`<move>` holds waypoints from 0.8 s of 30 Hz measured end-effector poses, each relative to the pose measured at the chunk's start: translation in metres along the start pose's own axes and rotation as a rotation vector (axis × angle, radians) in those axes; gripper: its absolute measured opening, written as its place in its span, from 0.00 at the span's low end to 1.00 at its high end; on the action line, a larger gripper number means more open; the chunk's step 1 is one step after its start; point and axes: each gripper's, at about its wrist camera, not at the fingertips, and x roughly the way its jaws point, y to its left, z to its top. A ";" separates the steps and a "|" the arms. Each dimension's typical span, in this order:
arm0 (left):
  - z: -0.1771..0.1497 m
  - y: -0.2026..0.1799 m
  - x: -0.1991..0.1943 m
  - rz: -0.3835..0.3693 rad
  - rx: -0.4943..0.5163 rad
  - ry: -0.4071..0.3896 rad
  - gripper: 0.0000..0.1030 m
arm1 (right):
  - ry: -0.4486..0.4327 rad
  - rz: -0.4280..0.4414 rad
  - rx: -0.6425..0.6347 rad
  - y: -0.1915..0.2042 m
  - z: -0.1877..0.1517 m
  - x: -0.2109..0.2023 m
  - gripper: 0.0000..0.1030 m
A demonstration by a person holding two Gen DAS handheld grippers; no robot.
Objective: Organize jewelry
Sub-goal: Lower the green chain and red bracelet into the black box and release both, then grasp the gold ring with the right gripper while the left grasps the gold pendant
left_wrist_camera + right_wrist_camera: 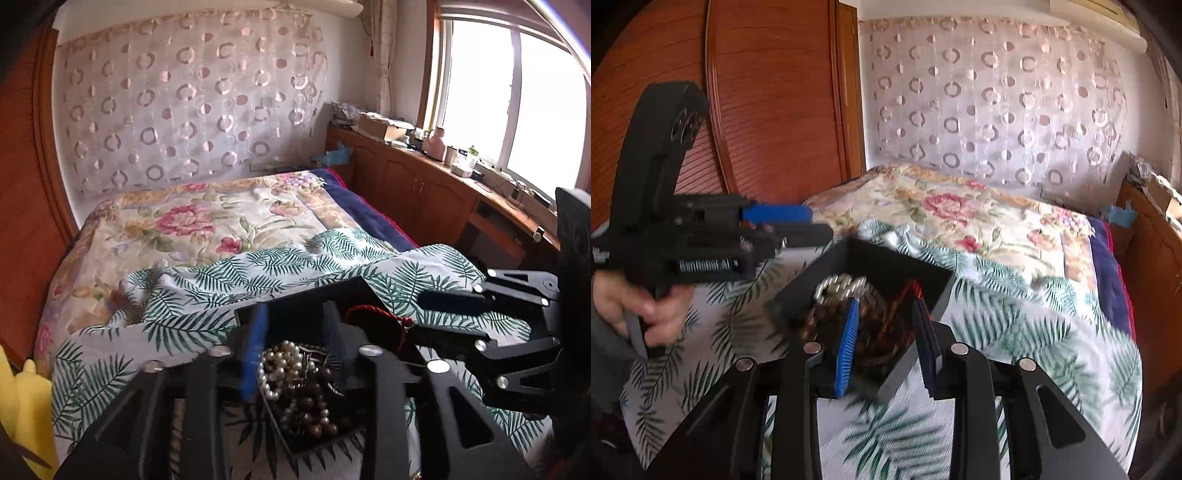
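In the black tray [295, 306], tangled pearl and brown beads [295, 384], apparently loose, between both spread claws [295, 354].

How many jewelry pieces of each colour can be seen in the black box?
White pearl strand: 1
Brown bead strand: 1
Red cord: 1
Total: 3 visible in the black box; tangled pieces beneath cannot be told apart.

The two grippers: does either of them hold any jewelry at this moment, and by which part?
Nothing is held. The left gripper and the right gripper are both open above the black tray; the pearl string, brown beads and red cord lie inside it.
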 end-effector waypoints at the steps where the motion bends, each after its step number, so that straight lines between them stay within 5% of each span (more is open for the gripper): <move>1: -0.002 0.001 -0.003 0.000 0.001 -0.003 0.42 | 0.011 0.003 0.004 0.004 -0.008 -0.003 0.32; 8: -0.034 0.001 -0.030 0.017 0.008 -0.002 0.75 | 0.099 0.033 0.017 0.031 -0.054 -0.008 0.32; 24: -0.112 0.010 -0.054 0.026 -0.048 0.096 0.86 | 0.209 0.075 -0.018 0.069 -0.087 0.004 0.35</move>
